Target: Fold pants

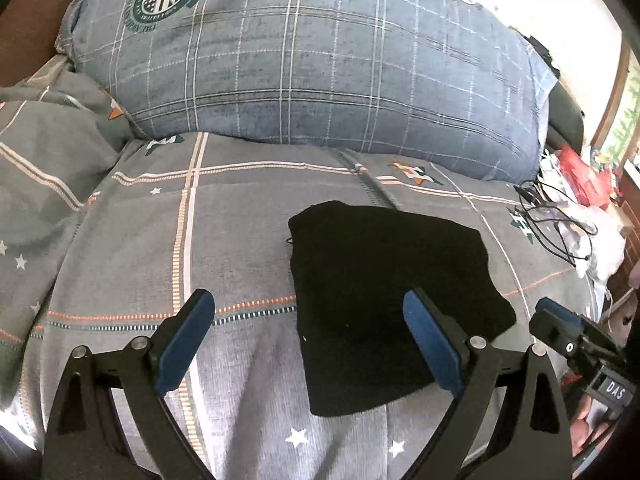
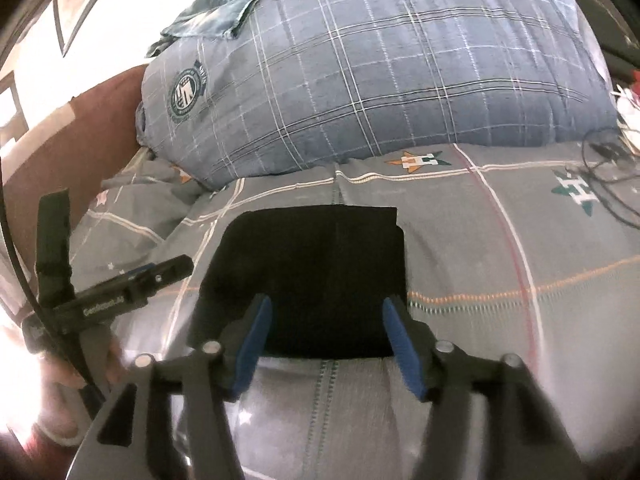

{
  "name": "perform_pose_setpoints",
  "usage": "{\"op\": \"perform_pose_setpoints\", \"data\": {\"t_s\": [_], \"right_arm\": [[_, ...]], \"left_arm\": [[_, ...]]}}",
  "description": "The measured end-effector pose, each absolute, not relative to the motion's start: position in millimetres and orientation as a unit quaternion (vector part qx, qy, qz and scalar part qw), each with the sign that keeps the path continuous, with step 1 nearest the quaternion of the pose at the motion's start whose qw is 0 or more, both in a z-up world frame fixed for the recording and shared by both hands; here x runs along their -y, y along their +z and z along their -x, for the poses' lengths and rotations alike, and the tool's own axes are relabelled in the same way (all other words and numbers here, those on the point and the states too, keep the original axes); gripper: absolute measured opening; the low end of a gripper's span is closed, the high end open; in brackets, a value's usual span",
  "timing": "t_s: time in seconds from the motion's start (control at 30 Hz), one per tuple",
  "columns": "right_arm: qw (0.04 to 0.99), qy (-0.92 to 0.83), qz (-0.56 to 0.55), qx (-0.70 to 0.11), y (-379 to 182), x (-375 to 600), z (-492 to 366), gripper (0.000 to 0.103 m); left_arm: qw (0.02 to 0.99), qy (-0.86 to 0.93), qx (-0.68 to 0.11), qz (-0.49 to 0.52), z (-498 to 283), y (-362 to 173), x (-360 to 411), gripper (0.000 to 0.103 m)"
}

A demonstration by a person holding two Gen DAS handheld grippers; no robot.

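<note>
The black pants [image 1: 380, 272] lie folded into a compact rectangle on the grey patterned bedcover [image 1: 132, 240]. My left gripper [image 1: 308, 300] hovers above the bundle's left part with its blue pads far apart and nothing between them. In the right wrist view the pants [image 2: 320, 264] lie flat just beyond my right gripper [image 2: 327, 305], whose pads stand apart over the near edge without pressing the cloth. Each view also catches the other tool: the right gripper [image 1: 560, 320] at the right edge, the left gripper [image 2: 160, 272] at the left.
A large blue plaid pillow [image 1: 320, 60] [image 2: 380, 72] fills the back of the bed. Black cables [image 1: 560, 216] [image 2: 608, 160] and bagged clutter [image 1: 580, 176] lie at the right edge. A brown headboard [image 2: 60, 152] stands on the left, with crumpled denim cloth [image 2: 216, 12] behind the pillow.
</note>
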State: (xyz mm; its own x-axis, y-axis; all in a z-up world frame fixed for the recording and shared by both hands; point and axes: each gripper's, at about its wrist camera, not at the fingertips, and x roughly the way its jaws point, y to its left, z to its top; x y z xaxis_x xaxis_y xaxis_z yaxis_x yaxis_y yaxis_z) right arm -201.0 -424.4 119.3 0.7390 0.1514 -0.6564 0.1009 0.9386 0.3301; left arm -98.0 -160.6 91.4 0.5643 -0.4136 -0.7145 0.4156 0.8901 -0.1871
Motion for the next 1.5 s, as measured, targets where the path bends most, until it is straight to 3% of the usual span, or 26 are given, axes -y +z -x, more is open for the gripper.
{"op": "perform_pose_setpoints", "data": {"t_s": [0.13,0.93,1.27,1.37,1.5], "right_arm": [[0.911,0.007,-0.176,-0.374,123,422,198,0.07],[0.849,0.066,-0.293,-0.434,46,467,174,0.071],[0.83,0.122,-0.341,-0.424,42,484,139,0.08],[0.806,0.153,-0.395,-0.414,35,498,137,0.085],[0.772,0.168,-0.476,-0.385,25,519,137,0.085]], "left_arm": [[0.884,-0.24,-0.402,0.001,95,94,160,0.097],[0.839,-0.292,-0.458,0.026,67,51,183,0.097],[0.819,-0.323,-0.473,0.047,51,37,190,0.097],[0.812,-0.334,-0.476,0.056,47,34,188,0.097],[0.809,-0.345,-0.471,0.064,45,30,187,0.1]]}}
